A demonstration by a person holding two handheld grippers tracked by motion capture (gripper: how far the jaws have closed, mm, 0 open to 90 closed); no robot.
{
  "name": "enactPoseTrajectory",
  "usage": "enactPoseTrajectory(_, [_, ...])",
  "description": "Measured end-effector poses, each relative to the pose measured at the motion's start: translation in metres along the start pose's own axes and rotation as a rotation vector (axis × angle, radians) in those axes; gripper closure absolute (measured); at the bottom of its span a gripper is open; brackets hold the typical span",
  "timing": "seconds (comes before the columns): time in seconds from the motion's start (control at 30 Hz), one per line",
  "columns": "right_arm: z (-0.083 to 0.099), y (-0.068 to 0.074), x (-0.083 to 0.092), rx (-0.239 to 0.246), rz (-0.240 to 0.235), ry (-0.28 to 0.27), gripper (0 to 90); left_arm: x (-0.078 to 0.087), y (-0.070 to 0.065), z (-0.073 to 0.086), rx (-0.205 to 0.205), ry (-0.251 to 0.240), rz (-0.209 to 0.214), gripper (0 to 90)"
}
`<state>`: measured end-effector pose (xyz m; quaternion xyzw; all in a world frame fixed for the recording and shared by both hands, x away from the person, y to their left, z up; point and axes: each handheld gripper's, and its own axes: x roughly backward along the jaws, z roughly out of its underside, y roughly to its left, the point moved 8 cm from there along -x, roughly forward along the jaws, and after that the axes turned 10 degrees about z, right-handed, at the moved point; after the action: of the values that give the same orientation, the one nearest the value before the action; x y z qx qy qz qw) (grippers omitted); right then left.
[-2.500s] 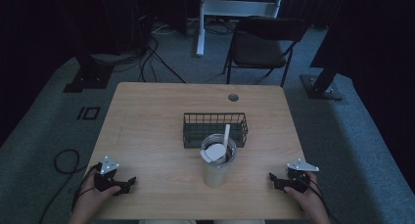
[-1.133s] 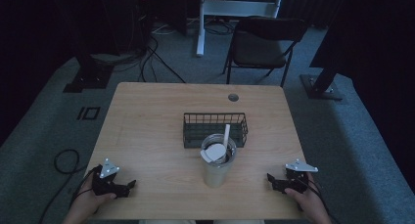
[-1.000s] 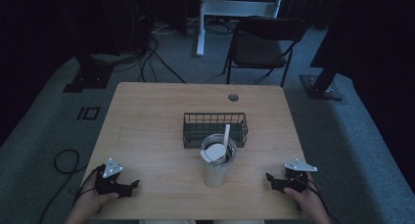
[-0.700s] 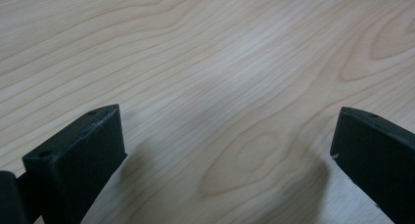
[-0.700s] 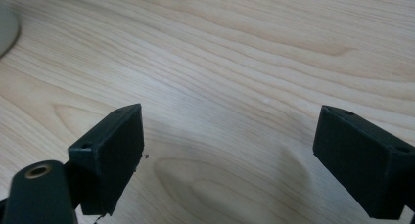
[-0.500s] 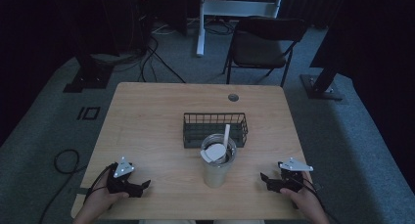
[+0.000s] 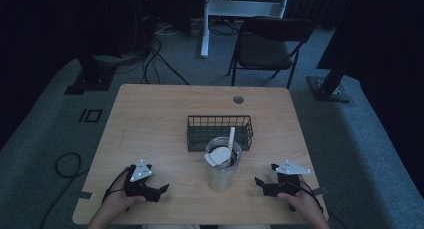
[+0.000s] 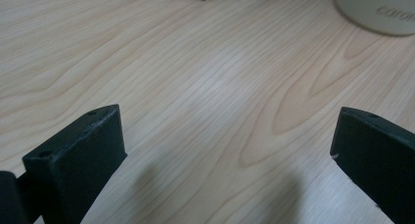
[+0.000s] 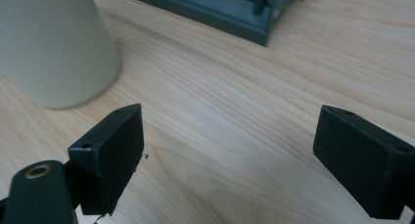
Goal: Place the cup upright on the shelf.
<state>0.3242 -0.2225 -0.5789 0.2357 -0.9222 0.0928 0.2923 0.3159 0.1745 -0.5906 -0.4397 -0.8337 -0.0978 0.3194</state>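
Observation:
A pale tumbler (image 7: 221, 169) with a clear lid and a white straw (image 7: 230, 140) stands upright near the table's front middle. Its base shows in the left gripper view (image 8: 377, 11) and its side in the right gripper view (image 9: 51, 45). My left gripper (image 7: 161, 191) rests low over the wood to the tumbler's left, open, with bare table between its jaws (image 8: 230, 160). My right gripper (image 7: 261, 184) sits to the tumbler's right, open as well, nothing between its fingers (image 9: 230, 160). Both point inward toward the tumbler.
A dark wire basket (image 7: 220, 131) stands just behind the tumbler; its base edge (image 9: 220, 11) lies ahead of the right gripper. The wooden table (image 7: 150, 119) has a cable hole (image 7: 238, 99) at the back. A folding chair (image 7: 267, 46) stands beyond it.
Both grippers have slid inward toward the tumbler, the left one moving right and the right one moving left. The tumbler and basket stayed put.

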Motion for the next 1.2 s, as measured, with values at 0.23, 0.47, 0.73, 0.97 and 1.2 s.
enactPoseTrajectory(0.23, [-0.016,0.017,0.003,0.015,-0.070,-0.063,11.4,-0.012,-0.015,-0.016,-0.017,-0.043,0.046,0.0])
enactPoseTrajectory(0.47, [-0.030,0.031,0.006,0.026,-0.133,-0.110,11.3,-0.025,-0.029,-0.026,-0.049,-0.062,0.091,0.0])
enactPoseTrajectory(0.73, [-0.043,0.047,0.009,0.031,-0.211,-0.177,11.0,-0.038,-0.045,-0.042,-0.078,-0.114,0.137,0.0])
enactPoseTrajectory(0.97, [-0.054,0.058,0.012,0.029,-0.260,-0.218,11.0,-0.051,-0.059,-0.056,-0.098,-0.133,0.176,0.0])
enactPoseTrajectory(1.2, [-0.060,0.069,0.015,0.007,-0.326,-0.246,11.1,-0.067,-0.071,-0.068,-0.124,-0.138,0.198,0.0])
